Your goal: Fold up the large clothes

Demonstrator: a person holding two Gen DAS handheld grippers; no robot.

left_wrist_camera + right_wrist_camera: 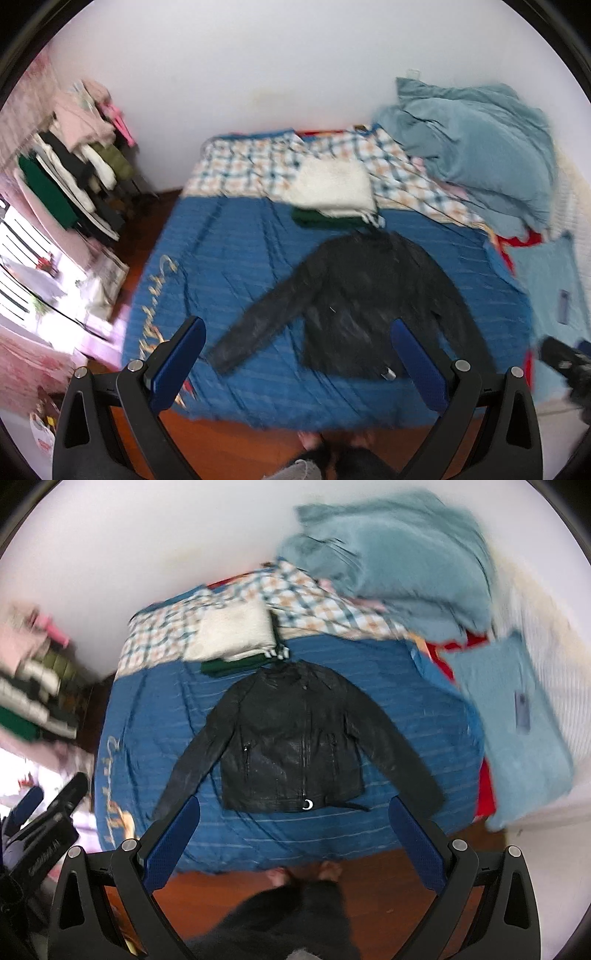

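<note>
- Black leather jacket (291, 738) w/ centre zip & metal ring at hem lies flat, front up, on the blue quilted bedspread (406, 716); both sleeves spread out & angled down toward the foot of the bed, collar pointing to the far wall.
- Same jacket in left wrist view (365, 295), blurred, sits right of centre on the bedspread (240, 258).
- Left gripper (299, 365): blue-padded fingers spread wide, nothing between them, held above the near edge of the bed, apart from the jacket.
- Right gripper (295, 845): fingers likewise wide apart, empty, above the bed's near edge; jacket hem appears between the two pads in view but no contact.
- Just beyond the collar: stack of folded clothes, cream fluffy knit (236, 633) on top of a dark green folded garment (229, 664).
- Stack rests partly on a checked orange/blue/white blanket (325, 605) across the far half of the bed.
- Heap of pale blue-grey bedding (399, 561) piled at far right by the wall.
- Light blue towel-like cloth (517, 731) at right side, w/ a phone (521, 710) lying on it.
- Rack of hanging clothes (70, 173) at left by the window.
- Reddish wood floor (369, 875) at the foot of the bed; person's bare feet (303, 875) there.
- Both views motion-blurred, fine detail unclear.
</note>
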